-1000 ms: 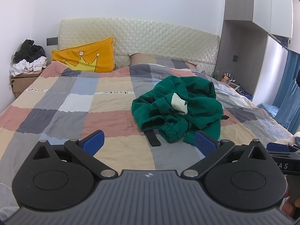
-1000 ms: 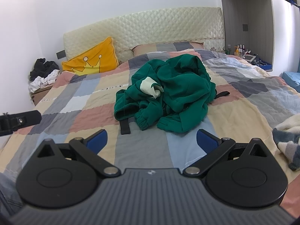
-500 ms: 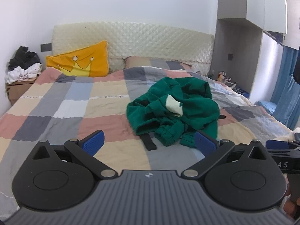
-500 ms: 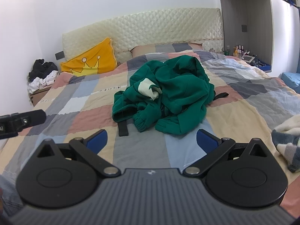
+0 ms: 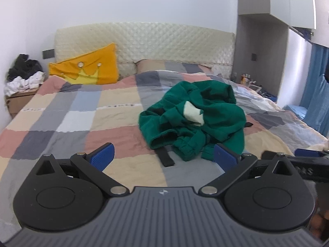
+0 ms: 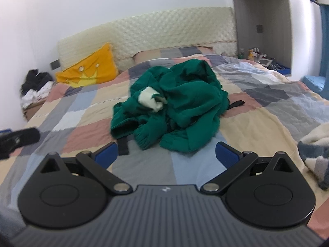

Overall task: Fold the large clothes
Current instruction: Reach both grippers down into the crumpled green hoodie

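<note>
A crumpled green garment [image 5: 195, 119] with a pale patch and black straps lies in a heap on the checked bedspread [image 5: 82, 119]. It also shows in the right wrist view [image 6: 174, 107], just ahead of the fingers. My left gripper [image 5: 163, 157] is open and empty, short of the heap's near edge. My right gripper [image 6: 166, 152] is open and empty, close to the heap's front. The right gripper's tip shows at the right edge of the left wrist view [image 5: 304, 154], and the left gripper's at the left edge of the right wrist view [image 6: 18, 139].
A yellow crown pillow [image 5: 86, 70] leans on the quilted headboard [image 5: 144, 41]. A pile of clothes [image 5: 22, 78] sits on a box at the left. A striped blanket [image 6: 316, 150] lies at the bed's right edge. A nightstand with bottles [image 6: 259, 57] stands at the far right.
Both grippers have moved a little closer to the green heap, which looks larger in both views. The garment has not moved. Both stay open.
</note>
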{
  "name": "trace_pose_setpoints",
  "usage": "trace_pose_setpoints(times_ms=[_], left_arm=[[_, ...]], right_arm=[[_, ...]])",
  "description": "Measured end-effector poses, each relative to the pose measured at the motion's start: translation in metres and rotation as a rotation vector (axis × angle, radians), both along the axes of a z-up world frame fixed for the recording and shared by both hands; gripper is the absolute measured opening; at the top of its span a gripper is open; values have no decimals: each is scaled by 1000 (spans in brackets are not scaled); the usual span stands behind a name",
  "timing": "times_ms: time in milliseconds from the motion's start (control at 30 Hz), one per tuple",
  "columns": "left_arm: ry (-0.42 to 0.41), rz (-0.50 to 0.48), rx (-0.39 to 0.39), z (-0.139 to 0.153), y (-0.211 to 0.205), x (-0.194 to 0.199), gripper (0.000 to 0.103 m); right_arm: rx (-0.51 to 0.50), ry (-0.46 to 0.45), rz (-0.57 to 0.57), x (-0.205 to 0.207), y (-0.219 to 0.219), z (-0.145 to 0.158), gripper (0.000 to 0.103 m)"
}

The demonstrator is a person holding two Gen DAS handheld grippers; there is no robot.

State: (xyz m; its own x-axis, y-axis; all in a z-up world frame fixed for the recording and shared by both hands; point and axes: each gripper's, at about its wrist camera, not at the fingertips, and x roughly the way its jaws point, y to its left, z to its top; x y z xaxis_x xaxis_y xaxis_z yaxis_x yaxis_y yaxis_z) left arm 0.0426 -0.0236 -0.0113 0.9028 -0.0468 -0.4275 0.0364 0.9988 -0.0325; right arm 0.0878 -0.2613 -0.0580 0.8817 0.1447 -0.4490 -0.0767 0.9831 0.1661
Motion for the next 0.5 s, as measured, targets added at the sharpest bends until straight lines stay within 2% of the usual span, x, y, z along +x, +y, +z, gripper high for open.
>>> trace_pose_setpoints(times_ms=[233, 500], left_arm=[[-3, 2, -17, -6, -5, 36, 103], [38, 5, -76, -16, -4, 98, 103]], right_arm=[[146, 41, -102, 51, -17, -16, 103], [211, -25, -204, 93, -32, -10, 103]])
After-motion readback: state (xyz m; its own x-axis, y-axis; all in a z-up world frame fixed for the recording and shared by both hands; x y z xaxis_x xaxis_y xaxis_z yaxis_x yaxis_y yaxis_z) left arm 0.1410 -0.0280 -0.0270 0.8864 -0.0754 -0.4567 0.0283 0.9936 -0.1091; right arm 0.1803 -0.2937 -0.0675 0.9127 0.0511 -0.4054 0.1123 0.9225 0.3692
